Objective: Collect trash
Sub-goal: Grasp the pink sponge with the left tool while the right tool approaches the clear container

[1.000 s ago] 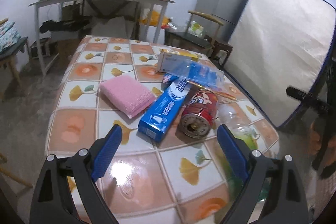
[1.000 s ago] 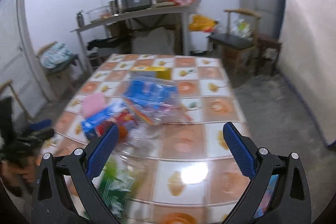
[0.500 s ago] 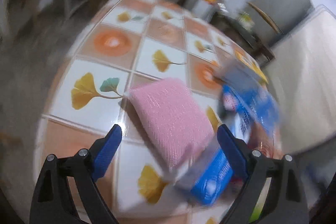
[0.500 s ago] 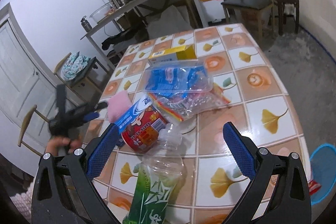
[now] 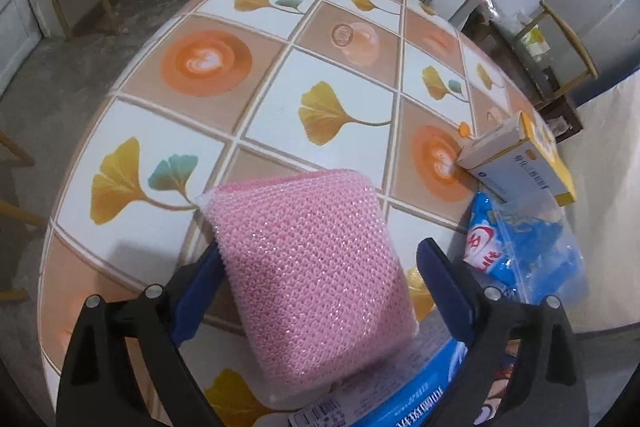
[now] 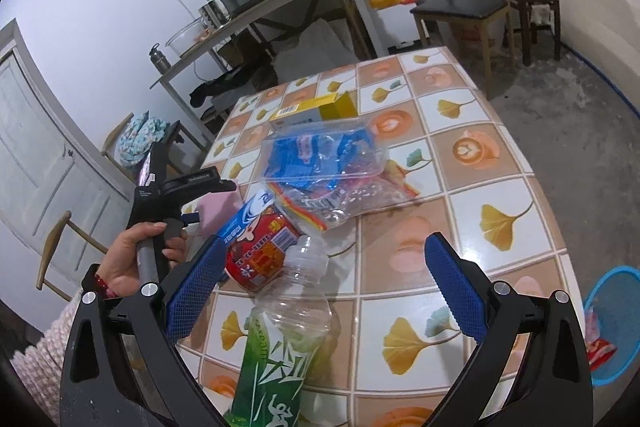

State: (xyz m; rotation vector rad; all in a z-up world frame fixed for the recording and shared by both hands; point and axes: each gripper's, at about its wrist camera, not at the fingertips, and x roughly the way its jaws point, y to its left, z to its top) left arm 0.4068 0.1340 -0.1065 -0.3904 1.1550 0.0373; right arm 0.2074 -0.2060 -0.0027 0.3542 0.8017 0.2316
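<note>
Pink sponge (image 5: pixel 316 267) is straddled by left gripper (image 5: pixel 320 279), fingers spread, unclamped; right gripper (image 6: pixel 320 291) is held agape above plastic bottle (image 6: pixel 288 339).

Wooden chair (image 6: pixel 460 3) beside long side table (image 6: pixel 256 15); white door (image 6: pixel 36 163) left.

Two wrist fisheyes over one tiled table (image 6: pixel 500 187)

My left camera sits low and close over the pink sponge (image 5: pixel 316 267); my right looks from farther back across the table, sharing what I think is that sponge (image 6: pixel 218 207) and the yellow box (image 6: pixel 316 111).
</note>
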